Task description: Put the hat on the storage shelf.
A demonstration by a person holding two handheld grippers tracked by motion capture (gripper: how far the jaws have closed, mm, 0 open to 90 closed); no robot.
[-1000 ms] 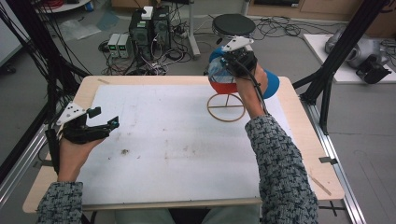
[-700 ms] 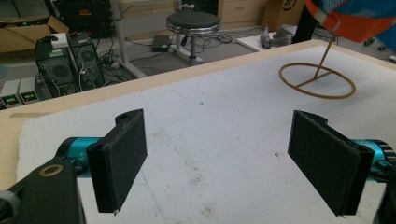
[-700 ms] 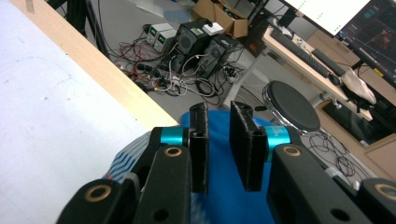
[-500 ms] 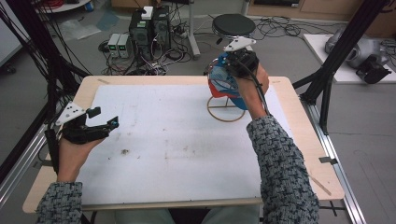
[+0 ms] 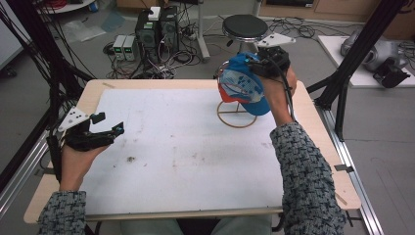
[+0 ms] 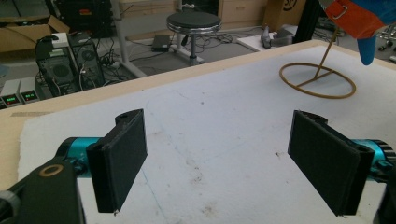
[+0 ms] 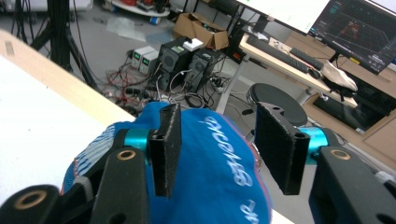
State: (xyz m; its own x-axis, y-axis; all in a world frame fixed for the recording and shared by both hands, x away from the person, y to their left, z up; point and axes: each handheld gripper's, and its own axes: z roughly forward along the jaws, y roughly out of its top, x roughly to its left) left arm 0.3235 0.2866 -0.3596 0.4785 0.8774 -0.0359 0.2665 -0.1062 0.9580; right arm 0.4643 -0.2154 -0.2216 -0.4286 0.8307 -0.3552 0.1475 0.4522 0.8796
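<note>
Right gripper (image 7: 215, 149) jaws part-open, straddling the blue cap (image 7: 210, 172) above the wire stand (image 5: 237, 113). Left gripper (image 6: 224, 163): 2 jaws wide, empty, well left of stand.

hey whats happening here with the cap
A person works at a table with a gripper in each hand. The right gripper is at a blue and red cap above a wire stand at the far right; whether it grips is unclear. The left gripper hovers open near the left edge.
</note>
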